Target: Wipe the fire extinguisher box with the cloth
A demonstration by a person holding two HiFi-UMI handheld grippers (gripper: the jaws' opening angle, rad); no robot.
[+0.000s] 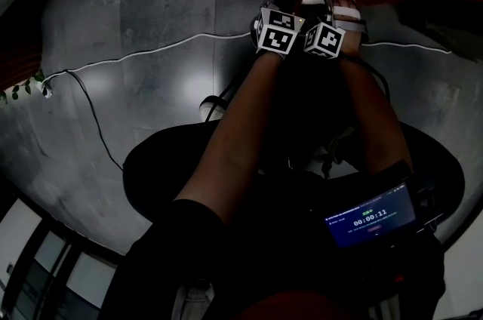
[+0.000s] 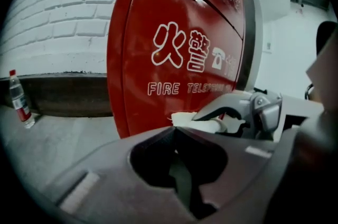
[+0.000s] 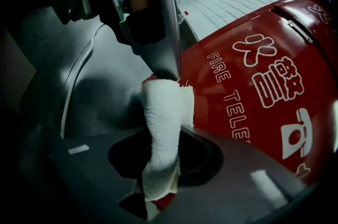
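White folded terry cloth (image 3: 158, 106) is clamped in the right gripper (image 3: 160, 139) with its free end presented just at the red metal fire extinguisher box (image 3: 253, 85) front, likely for wiping contact; the left gripper (image 2: 174, 130) is held closed on nothing alongside, probably to stay clear.

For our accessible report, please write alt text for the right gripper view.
The right gripper is shut on a folded white cloth, close to the red fire extinguisher box with white lettering. The left gripper hangs just above the cloth.
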